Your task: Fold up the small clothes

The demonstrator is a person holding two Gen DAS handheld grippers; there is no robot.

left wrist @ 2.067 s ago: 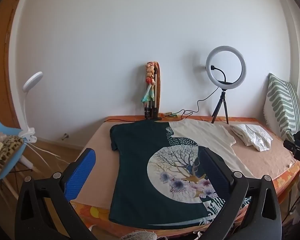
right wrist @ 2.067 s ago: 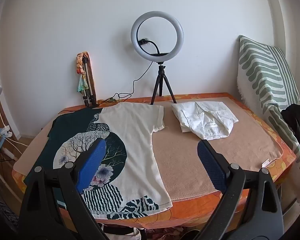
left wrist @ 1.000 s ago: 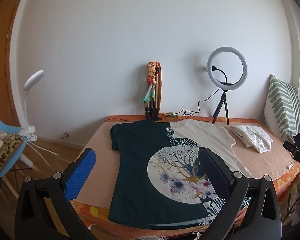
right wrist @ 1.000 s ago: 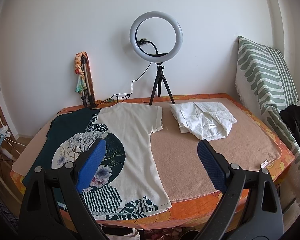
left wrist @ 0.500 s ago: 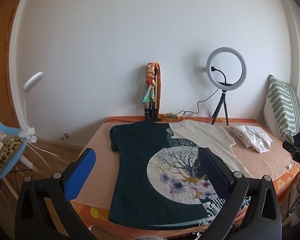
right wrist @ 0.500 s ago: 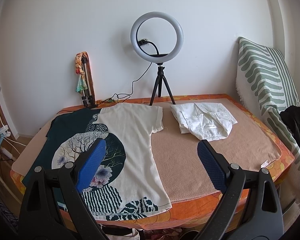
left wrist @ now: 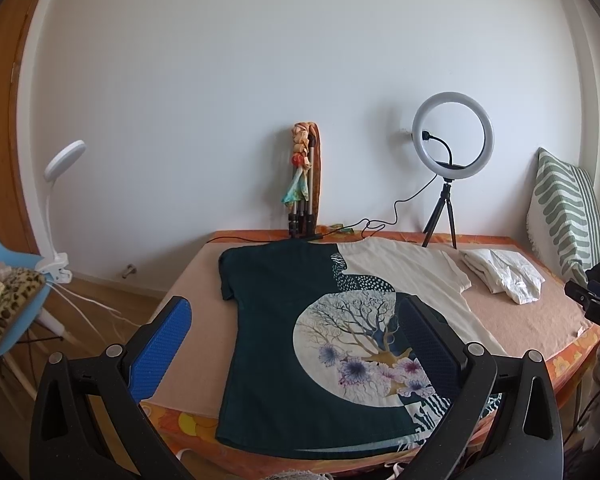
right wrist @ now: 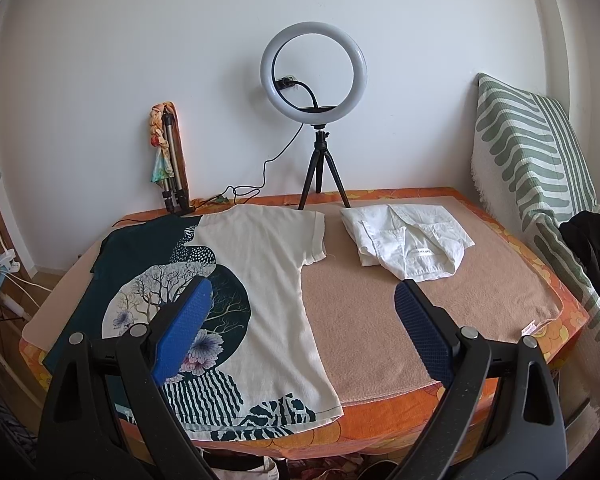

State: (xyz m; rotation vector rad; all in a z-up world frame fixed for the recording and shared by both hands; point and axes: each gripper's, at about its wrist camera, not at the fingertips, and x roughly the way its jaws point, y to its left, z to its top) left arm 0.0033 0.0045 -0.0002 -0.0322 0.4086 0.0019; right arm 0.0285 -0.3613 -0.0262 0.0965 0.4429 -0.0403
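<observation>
Left tool (left wrist: 296,336): blue-padded fingers spread wide apart, nothing between them, held above the near edge of the bench (left wrist: 188,276). Right tool (right wrist: 302,326): blue-padded fingers likewise spread wide, empty, held above the near edge.

Task item, short-sleeved T-shirt, half dark green and half cream, with a round tree-and-flower print (right wrist: 256,280): laid flat and unfolded on the left half of the bench, neck toward the wall, hem at the near edge. Dark half on the left, cream half on the right, both sleeves spread out. Seen in the left wrist view as well (left wrist: 284,308).

Second garment, white shirt folded into a rough bundle (right wrist: 408,240): on the right rear part of the bench, apart from the T-shirt's cream sleeve.

Bench surface: beige fleece blanket (right wrist: 380,312) over an orange floral cloth (right wrist: 384,412).

Rear edge, against the white wall: white ring light on a black mini tripod (right wrist: 314,76), black cable trailing left; folded tripod wrapped in a coloured scarf (right wrist: 166,152) at rear left.

Right side: green-and-white wavy-striped cushion (right wrist: 532,152), upright against the wall.

Left of the bench: white clip-on lamp (left wrist: 58,200) and blue chair (left wrist: 8,292).
</observation>
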